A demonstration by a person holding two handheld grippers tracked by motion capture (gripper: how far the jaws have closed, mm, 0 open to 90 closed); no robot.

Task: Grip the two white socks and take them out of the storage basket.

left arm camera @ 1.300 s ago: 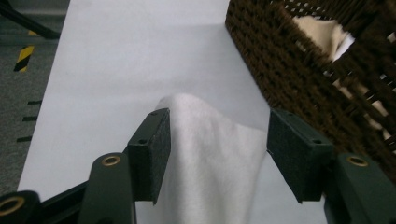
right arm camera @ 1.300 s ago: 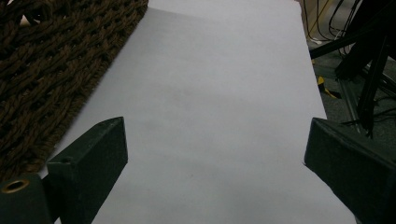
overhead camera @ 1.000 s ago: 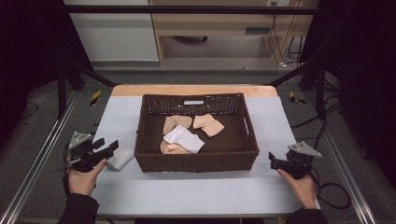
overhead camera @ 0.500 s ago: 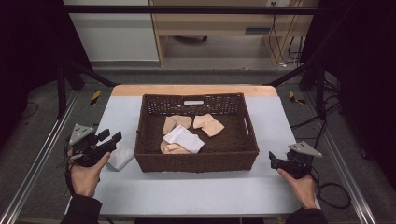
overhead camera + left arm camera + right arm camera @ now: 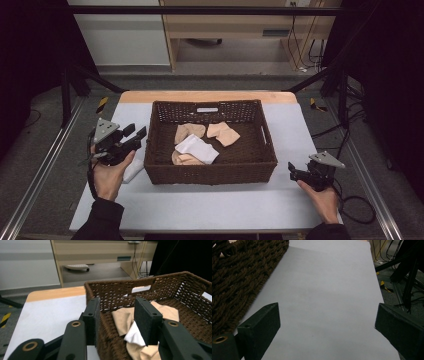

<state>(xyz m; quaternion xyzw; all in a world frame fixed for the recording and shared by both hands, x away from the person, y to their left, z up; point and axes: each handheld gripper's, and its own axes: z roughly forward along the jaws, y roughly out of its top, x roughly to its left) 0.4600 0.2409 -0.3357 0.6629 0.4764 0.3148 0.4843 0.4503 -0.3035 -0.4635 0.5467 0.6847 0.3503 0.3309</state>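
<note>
brown woven basket [image 5: 210, 172] sat in the middle of the grey tabletop [image 5: 210, 210]. no words could be read; a small white tag on its far wall was too blurry. inside lay three tan cloths [image 5: 223, 133] and one white cloth [image 5: 197, 148]. one more white cloth [image 5: 134, 170] lay on the tabletop just left of the basket, under the left hand. the left hand-held gripper [image 5: 134, 137] was held up beside the basket's left wall, pointing toward it; its jaws had just been closing, stood about half apart and held nothing. the right hand-held gripper [image 5: 294, 172] rested low near the basket's right front corner, jaws wide apart over bare tabletop, holding nothing.
</note>
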